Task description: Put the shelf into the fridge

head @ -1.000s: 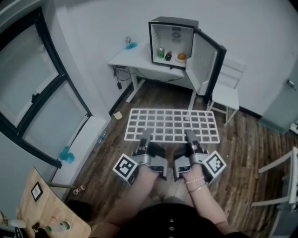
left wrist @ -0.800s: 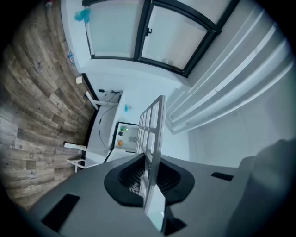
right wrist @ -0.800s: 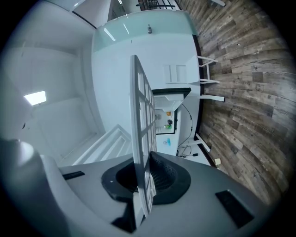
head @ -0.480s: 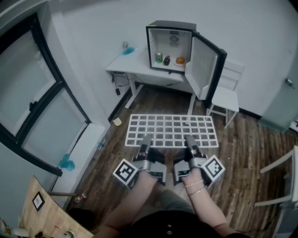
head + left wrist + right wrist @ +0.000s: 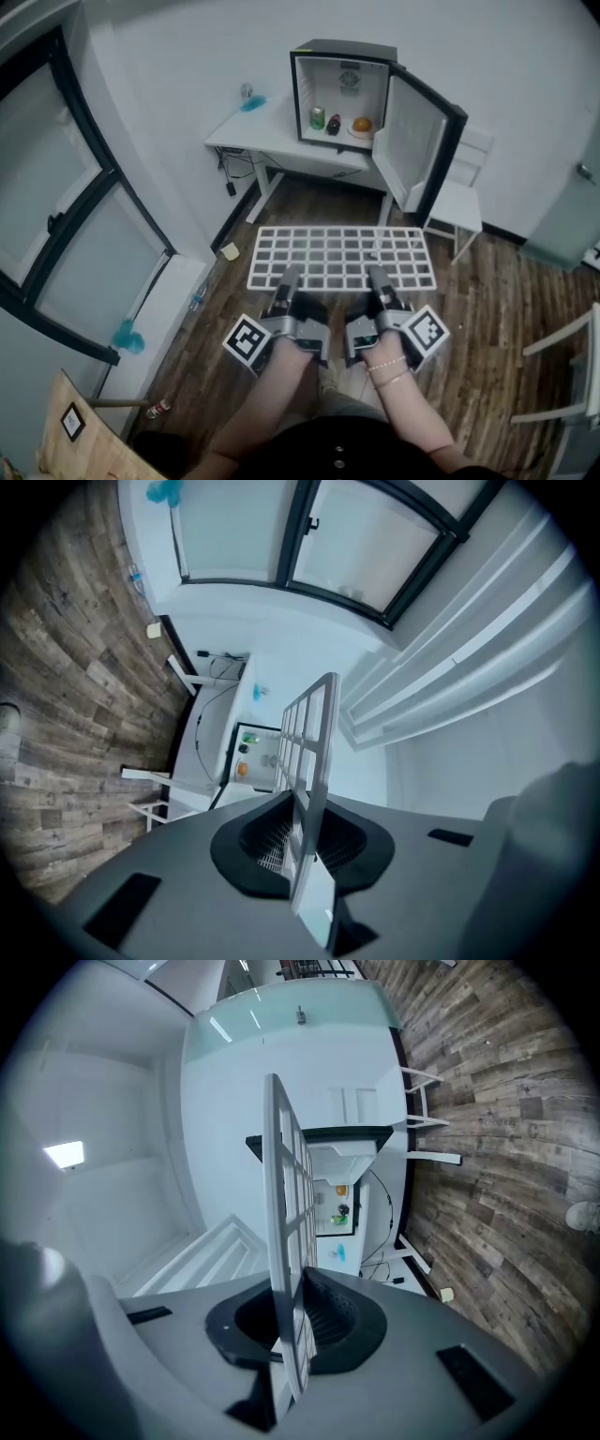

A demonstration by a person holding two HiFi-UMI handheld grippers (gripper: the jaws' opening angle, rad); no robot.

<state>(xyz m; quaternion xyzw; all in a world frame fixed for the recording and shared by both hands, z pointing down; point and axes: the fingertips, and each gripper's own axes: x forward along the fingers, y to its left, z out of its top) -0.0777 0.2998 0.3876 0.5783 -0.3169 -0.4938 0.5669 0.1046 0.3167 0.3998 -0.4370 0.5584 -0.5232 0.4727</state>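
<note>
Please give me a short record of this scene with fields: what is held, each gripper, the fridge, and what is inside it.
Held: white grid shelf, level, above the wood floor
Left gripper: shut on the shelf's near edge
Right gripper: shut on the same edge
Fridge: on a white table, door open
Inside fridge: green can, dark bottle, orange object

Soft, even indoor light fills the room, the fridge interior glows brightest, and both gripper views bend hard into black fisheye corners, their close foreground smeared out of focus.
</note>
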